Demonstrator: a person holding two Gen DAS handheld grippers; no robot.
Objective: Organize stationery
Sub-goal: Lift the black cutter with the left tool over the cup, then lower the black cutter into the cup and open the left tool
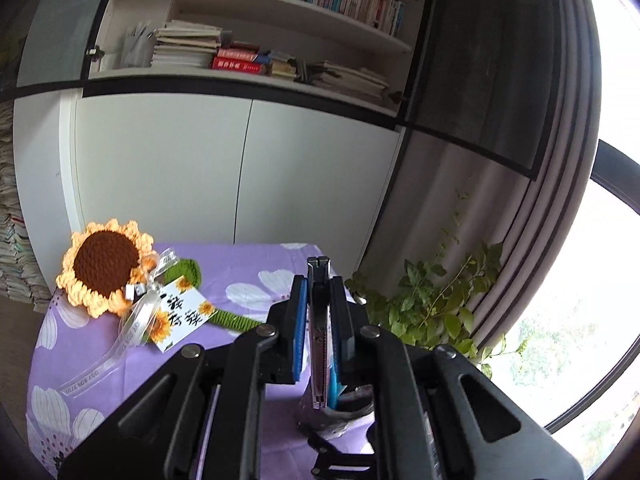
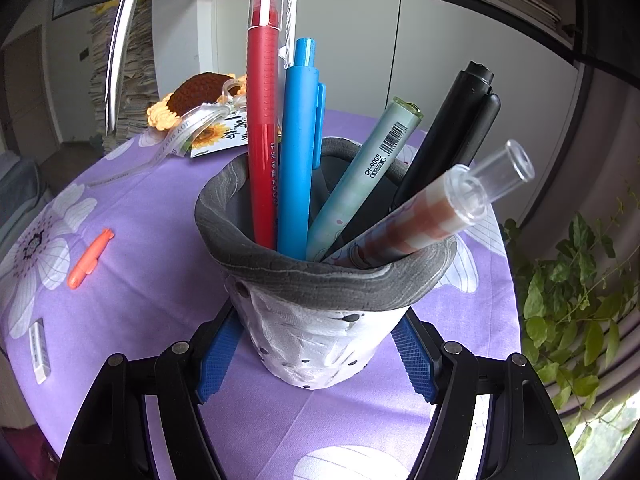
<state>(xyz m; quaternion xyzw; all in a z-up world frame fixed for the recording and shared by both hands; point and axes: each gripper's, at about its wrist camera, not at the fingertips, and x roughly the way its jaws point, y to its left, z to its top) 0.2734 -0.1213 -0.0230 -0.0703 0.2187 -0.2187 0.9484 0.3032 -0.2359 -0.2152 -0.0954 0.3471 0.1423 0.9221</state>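
Note:
In the left wrist view my left gripper (image 1: 319, 304) is shut on a utility knife (image 1: 319, 320), held upright above the pen holder (image 1: 340, 408), whose rim shows just below it. In the right wrist view my right gripper (image 2: 316, 354) has its blue pads (image 2: 218, 354) against both sides of the grey-and-white pen holder (image 2: 320, 320). The holder contains a red pen (image 2: 262, 128), a blue pen (image 2: 298, 148), a green marker (image 2: 368, 172), a black pen (image 2: 448, 136) and a clear-capped pen (image 2: 432, 216). An orange cap-like piece (image 2: 90, 258) and a white eraser (image 2: 39, 350) lie on the cloth at left.
The table has a purple flowered cloth (image 2: 160, 220). A crocheted sunflower (image 1: 106, 266) with a ribbon and card lies at the far left. A leafy plant (image 1: 432, 304) stands off the table's right edge. White cabinets and bookshelves (image 1: 256, 40) are behind.

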